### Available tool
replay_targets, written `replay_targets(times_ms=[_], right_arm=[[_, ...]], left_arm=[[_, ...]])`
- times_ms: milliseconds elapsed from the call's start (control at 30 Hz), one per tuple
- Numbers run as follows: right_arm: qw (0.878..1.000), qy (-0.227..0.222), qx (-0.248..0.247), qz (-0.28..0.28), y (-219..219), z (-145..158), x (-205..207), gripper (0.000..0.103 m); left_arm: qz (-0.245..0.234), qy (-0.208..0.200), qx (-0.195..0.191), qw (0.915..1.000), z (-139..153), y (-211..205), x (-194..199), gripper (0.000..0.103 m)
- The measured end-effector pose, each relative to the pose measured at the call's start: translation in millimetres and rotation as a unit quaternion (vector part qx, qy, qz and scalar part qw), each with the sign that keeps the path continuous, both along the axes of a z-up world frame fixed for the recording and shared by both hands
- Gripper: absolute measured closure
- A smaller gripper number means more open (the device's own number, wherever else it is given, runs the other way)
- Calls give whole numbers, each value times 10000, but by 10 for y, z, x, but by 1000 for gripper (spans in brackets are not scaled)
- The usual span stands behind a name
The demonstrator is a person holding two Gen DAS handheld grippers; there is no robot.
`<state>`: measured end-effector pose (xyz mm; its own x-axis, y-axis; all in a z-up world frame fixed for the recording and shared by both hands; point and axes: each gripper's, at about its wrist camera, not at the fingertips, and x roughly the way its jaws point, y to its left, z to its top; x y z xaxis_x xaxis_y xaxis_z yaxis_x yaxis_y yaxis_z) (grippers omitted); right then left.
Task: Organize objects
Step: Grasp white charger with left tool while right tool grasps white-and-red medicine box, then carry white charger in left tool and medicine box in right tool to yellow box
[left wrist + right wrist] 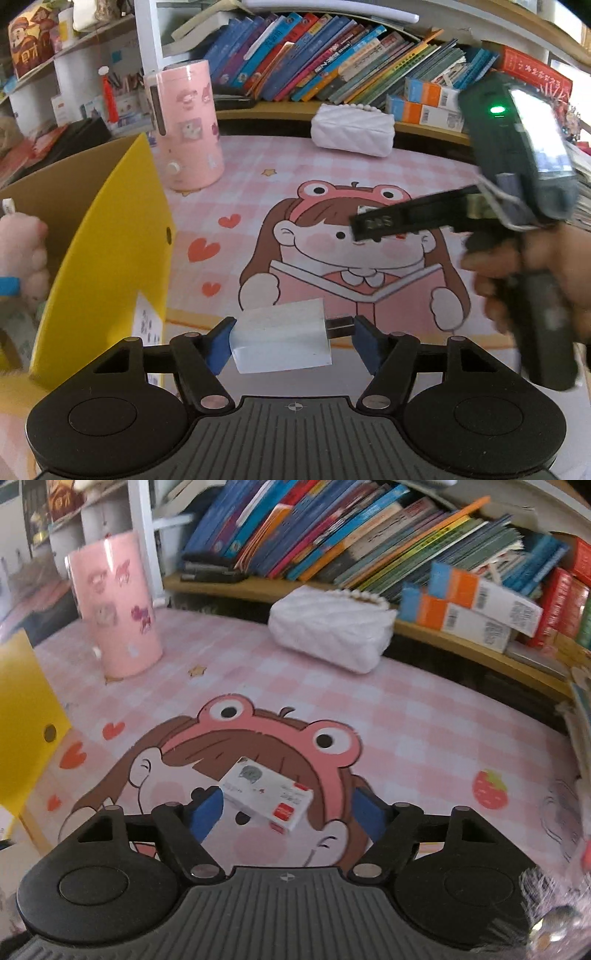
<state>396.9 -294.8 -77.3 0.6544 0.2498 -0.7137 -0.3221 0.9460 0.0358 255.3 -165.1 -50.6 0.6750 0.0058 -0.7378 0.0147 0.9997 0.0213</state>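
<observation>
My left gripper (293,341) is shut on a white plug-in charger (280,339); one blue pad presses its body, the other its metal prongs. It hangs above the pink cartoon desk mat (332,177), just right of the open yellow cardboard box (122,236). My right gripper (288,812) is open around a small white box with red print (267,797), which lies on the mat (406,716). The left pad is close to the small box's end, the right pad stands apart. The right gripper's body also shows in the left wrist view (517,177), held by a hand.
A pink cylindrical appliance (186,129) stands at the back left, a white quilted pouch (352,127) at the back middle. A shelf of leaning books (332,55) runs behind the desk. A plush toy (26,258) lies inside the yellow box.
</observation>
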Motion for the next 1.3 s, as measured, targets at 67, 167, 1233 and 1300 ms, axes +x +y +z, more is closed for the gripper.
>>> replay_targets(times_ms=[67, 167, 1233, 1300], right_arm=[[9999, 3, 104, 15, 25, -26, 13, 27], [9999, -32, 120, 77, 77, -57, 23, 36], [9953, 175, 451, -843, -286, 676, -1622, 45], [9955, 152, 421, -836, -209, 696, -1765, 45]], left_arm=[[-31, -32, -3, 10000, 32, -14, -43, 36], [-39, -102, 1, 9999, 74, -20, -78, 36], [-180, -631, -617, 9959, 416, 376, -909, 36], [-169, -680, -645, 9955, 434, 452, -978, 36]])
